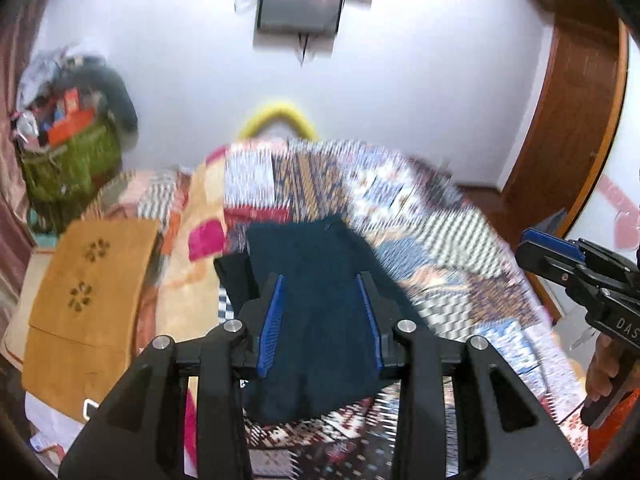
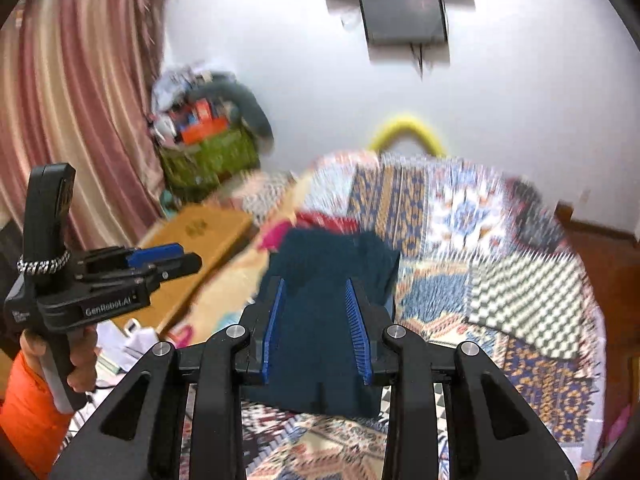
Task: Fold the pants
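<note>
we see dark teal pants (image 1: 316, 304) folded into a compact pile on the patchwork quilt (image 1: 452, 248); a green basket (image 1: 72, 164) is heaped with clutter; left gripper (image 1: 322, 316) and right gripper (image 2: 316, 320) both gape, empty.

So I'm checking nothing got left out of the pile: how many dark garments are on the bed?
1: the dark blue pants, folded, on the patchwork bedspread ahead of both grippers. Others may be hidden beneath.

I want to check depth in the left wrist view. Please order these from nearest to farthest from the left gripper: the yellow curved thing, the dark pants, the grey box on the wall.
1. dark pants: on the quilt, just ahead of the left gripper.
2. yellow curved thing: behind the bed's far edge.
3. grey box: high on the far wall.
</note>
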`<action>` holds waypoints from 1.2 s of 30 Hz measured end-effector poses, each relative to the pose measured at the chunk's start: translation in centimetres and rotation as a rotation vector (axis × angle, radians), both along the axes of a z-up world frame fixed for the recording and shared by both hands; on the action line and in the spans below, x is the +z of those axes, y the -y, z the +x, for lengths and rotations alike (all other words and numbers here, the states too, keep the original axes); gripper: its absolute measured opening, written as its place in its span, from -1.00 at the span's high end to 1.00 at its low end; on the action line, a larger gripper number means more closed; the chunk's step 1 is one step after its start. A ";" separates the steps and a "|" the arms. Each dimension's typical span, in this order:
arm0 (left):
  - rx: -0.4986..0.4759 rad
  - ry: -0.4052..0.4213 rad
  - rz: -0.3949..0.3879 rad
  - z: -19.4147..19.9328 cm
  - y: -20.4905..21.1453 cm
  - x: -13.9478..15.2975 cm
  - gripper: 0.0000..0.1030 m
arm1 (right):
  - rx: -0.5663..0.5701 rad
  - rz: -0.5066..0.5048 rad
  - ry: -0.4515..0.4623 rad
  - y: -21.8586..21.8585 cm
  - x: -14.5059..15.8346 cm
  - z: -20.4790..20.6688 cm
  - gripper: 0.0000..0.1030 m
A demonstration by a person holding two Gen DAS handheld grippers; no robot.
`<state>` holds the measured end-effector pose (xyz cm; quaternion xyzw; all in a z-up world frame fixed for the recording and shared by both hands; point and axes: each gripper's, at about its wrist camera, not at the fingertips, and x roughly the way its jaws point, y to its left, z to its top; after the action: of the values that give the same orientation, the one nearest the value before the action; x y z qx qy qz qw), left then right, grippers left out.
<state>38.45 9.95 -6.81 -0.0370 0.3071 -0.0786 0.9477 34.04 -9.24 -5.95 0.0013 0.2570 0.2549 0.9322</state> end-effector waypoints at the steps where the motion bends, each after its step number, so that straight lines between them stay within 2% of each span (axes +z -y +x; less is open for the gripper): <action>1: -0.003 0.019 -0.007 -1.1 0.3 0.8 0.31 | -0.003 0.008 0.035 0.2 1.1 -1.8 0.45; 6: 0.016 0.173 0.022 -10.0 2.2 4.9 0.31 | -0.035 0.054 0.155 1.1 3.9 -9.1 0.45; 7: 0.020 0.197 0.029 -11.5 2.6 5.4 0.31 | -0.035 0.054 0.155 1.1 3.9 -9.1 0.45; 9: 0.037 0.248 0.038 -15.0 3.3 6.2 0.31 | -0.043 0.064 0.207 1.2 4.5 -13.1 0.45; 12: 0.069 0.315 0.054 -19.5 4.4 7.0 0.27 | -0.055 0.070 0.248 1.4 5.0 -16.0 0.45; 13: 0.081 0.334 0.059 -20.6 4.7 7.2 0.21 | -0.057 0.073 0.257 1.5 5.1 -16.9 0.45; 14: 0.089 0.354 0.062 -21.8 5.0 7.4 0.07 | -0.057 0.077 0.261 1.6 5.2 -17.4 0.43; 15: 0.098 0.374 0.064 -22.8 5.2 7.5 -0.04 | -0.060 0.080 0.268 1.7 5.2 -17.9 0.32; 16: 0.106 0.391 0.062 -23.7 5.3 7.5 -0.26 | -0.060 0.080 0.268 1.7 5.2 -17.9 0.24; 18: 0.125 0.416 0.067 -25.0 5.5 7.5 -0.38 | -0.083 0.084 0.301 2.1 5.4 -19.5 -0.12; 19: 0.136 0.421 0.076 -25.5 5.5 7.5 -0.44 | -0.090 0.086 0.310 2.2 5.4 -19.9 -0.19; 21: 0.155 0.422 0.075 -26.3 5.3 7.5 -0.63 | -0.101 0.089 0.319 2.4 5.5 -20.4 -0.46; 25: 0.166 0.433 0.064 -27.1 5.1 7.3 -0.90 | -0.130 0.093 0.324 2.6 5.5 -20.9 -0.75; 27: 0.170 0.437 0.070 -27.2 5.1 7.1 -0.95 | -0.142 0.085 0.327 2.6 5.3 -21.1 -0.98; 36: 0.176 0.416 0.048 -27.1 4.8 6.5 -0.98 | -0.152 0.072 0.317 2.4 4.9 -21.2 -0.99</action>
<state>11.35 5.18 -0.30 -0.0241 0.1023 0.0059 0.9944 12.83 -11.63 -1.08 0.0139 0.0968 0.1899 0.9769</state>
